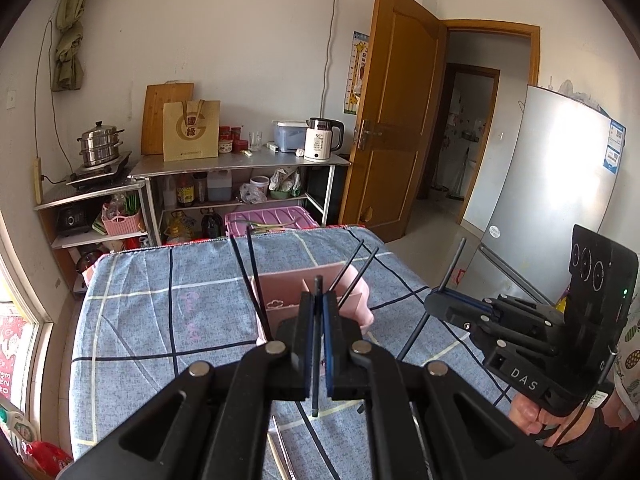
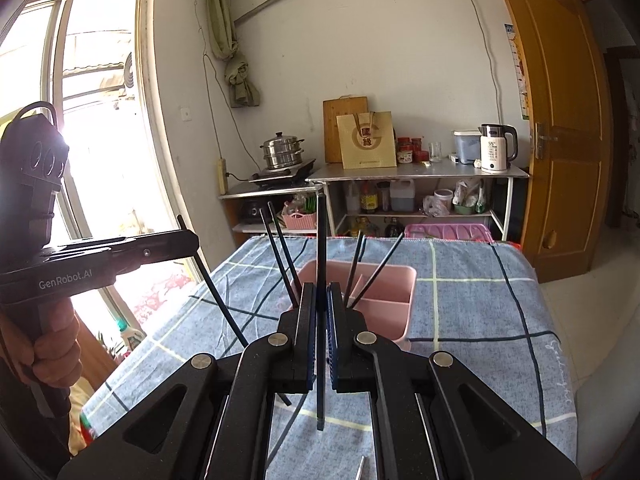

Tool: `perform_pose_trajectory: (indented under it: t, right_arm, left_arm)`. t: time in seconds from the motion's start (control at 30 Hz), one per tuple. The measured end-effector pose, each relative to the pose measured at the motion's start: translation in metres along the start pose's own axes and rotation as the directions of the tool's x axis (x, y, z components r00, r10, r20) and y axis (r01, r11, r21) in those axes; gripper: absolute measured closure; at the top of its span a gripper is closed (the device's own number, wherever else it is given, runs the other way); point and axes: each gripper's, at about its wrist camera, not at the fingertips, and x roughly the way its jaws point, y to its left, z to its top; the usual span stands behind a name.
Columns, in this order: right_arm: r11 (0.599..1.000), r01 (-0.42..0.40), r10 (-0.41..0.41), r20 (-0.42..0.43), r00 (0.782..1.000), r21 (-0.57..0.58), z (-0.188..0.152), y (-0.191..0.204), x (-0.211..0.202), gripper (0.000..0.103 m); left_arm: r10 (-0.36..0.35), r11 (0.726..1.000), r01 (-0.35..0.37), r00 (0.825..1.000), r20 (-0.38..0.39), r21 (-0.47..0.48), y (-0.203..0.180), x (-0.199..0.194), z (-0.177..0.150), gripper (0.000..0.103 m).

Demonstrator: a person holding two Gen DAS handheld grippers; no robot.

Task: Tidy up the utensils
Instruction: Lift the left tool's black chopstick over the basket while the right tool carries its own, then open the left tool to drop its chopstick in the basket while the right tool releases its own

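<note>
Each tool is clamped on one black chopstick, the left tool (image 1: pixel 319 312) and right tool (image 2: pixel 321 304) held above the pink holder (image 2: pixel 384 292), which contains four more.

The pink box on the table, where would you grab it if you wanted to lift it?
Grip the pink box by its bare long wall on the right, coming down from above. It stands open-topped, so the thin rim fits between two fingers. The side nearer the window has black chopsticks leaning out, so I'd avoid that. Both the left tool and right tool already clamp a chopstick each.
</note>
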Motion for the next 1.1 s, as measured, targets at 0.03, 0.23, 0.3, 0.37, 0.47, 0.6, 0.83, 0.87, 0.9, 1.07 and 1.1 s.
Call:
perform_pose_trajectory:
  t: [0.03, 0.23, 0.3, 0.37, 0.47, 0.6, 0.83, 0.87, 0.9, 1.07, 1.1]
  right_arm:
    - [1.0, -0.003, 0.003, 0.007, 1.0, -0.002, 0.005, 0.0, 0.001, 0.098]
    - [1.0, -0.015, 0.015, 0.058, 0.998, -0.008, 0.035, 0.003, 0.003, 0.098]
    - [1.0, -0.012, 0.013, 0.076, 0.997, -0.011, 0.043, 0.005, 0.005, 0.098]
    - [1.0, -0.012, 0.013, 0.091, 0.996, -0.009, 0.051, 0.006, 0.006, 0.098]
    - [1.0, -0.006, 0.006, 0.12, 0.993, -0.003, 0.062, 0.004, 0.009, 0.098]
    - [1.0, -0.005, 0.002, 0.146, 0.989, 0.018, 0.07, -0.001, 0.017, 0.098]
    - [1.0, 0.012, -0.015, 0.131, 0.991, 0.022, 0.066, -0.008, 0.042, 0.098]
    - [1.0, 0.018, -0.021, 0.124, 0.992, 0.022, 0.063, -0.01, 0.046, 0.098]
    - [0.999, 0.022, -0.025, 0.117, 0.993, 0.024, 0.061, -0.012, 0.05, 0.098]
    - [0.999, 0.023, -0.027, 0.072, 0.997, 0.049, 0.05, -0.023, 0.067, 0.098]
    - [0.998, 0.023, -0.026, 0.062, 0.998, 0.051, 0.048, -0.024, 0.07, 0.098]
  left_arm:
    - [-0.002, 1.0, 0.002, 1.0, 0.006, -0.002, 0.001, -0.002, 0.006, 0.099]
    - [0.005, 1.0, -0.007, 0.998, 0.056, 0.022, 0.0, -0.013, 0.04, 0.099]
    - [0.012, 1.0, -0.014, 0.997, 0.07, 0.028, -0.001, -0.015, 0.052, 0.099]
    - [0.018, 0.999, -0.021, 0.996, 0.083, 0.035, -0.001, -0.016, 0.063, 0.099]
    - [0.024, 0.999, -0.027, 0.995, 0.098, 0.038, 0.001, -0.014, 0.075, 0.099]
    - [0.026, 0.999, -0.029, 0.995, 0.1, 0.029, 0.007, -0.002, 0.084, 0.099]
    - [0.024, 1.0, -0.023, 0.998, 0.051, -0.019, 0.022, 0.036, 0.073, 0.099]
    - [0.021, 0.999, -0.02, 0.999, 0.042, -0.028, 0.024, 0.041, 0.069, 0.099]
    - [0.021, 0.999, -0.02, 0.999, 0.036, -0.032, 0.026, 0.046, 0.067, 0.099]
    - [0.018, 0.998, -0.018, 1.0, 0.003, -0.06, 0.036, 0.064, 0.055, 0.099]
    - [0.018, 0.998, -0.018, 1.0, -0.004, -0.064, 0.037, 0.067, 0.053, 0.099]
